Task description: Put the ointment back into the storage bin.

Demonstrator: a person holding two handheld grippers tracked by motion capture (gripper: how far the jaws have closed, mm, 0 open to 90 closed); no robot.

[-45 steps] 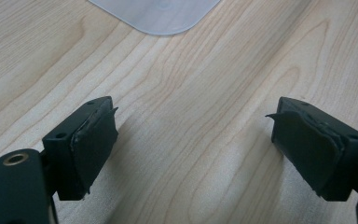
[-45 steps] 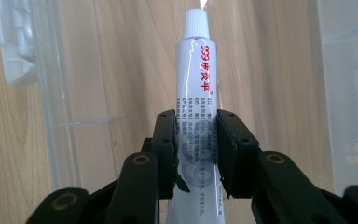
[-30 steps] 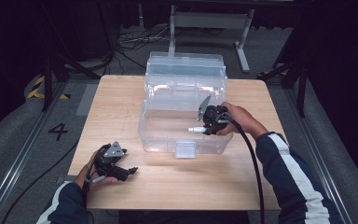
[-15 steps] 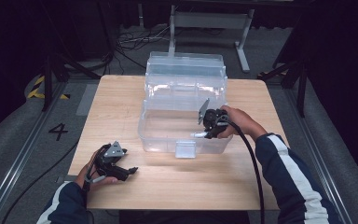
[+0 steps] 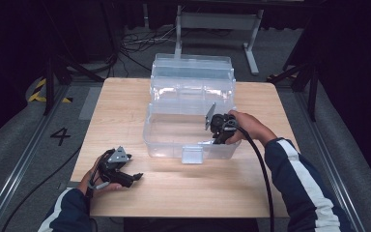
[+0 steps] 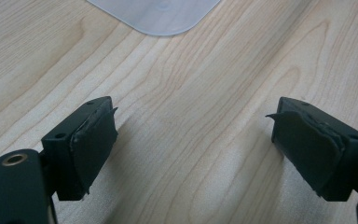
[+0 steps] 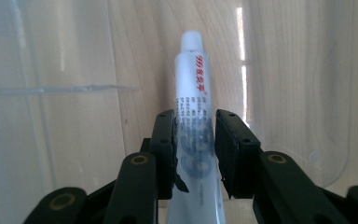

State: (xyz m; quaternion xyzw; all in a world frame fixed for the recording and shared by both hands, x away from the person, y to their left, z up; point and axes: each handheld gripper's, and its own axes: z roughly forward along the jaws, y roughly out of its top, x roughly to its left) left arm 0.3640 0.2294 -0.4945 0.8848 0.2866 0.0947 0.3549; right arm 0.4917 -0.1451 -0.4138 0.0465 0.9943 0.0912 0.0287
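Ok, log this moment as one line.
right gripper: shut on tube, inside clear box | left gripper: open, over table

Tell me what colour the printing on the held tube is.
Red and blue on the white tube, clearest in the right gripper view.

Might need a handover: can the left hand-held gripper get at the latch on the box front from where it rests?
Probably yes: the left hand-held gripper is open, with bare table between it and the latch.
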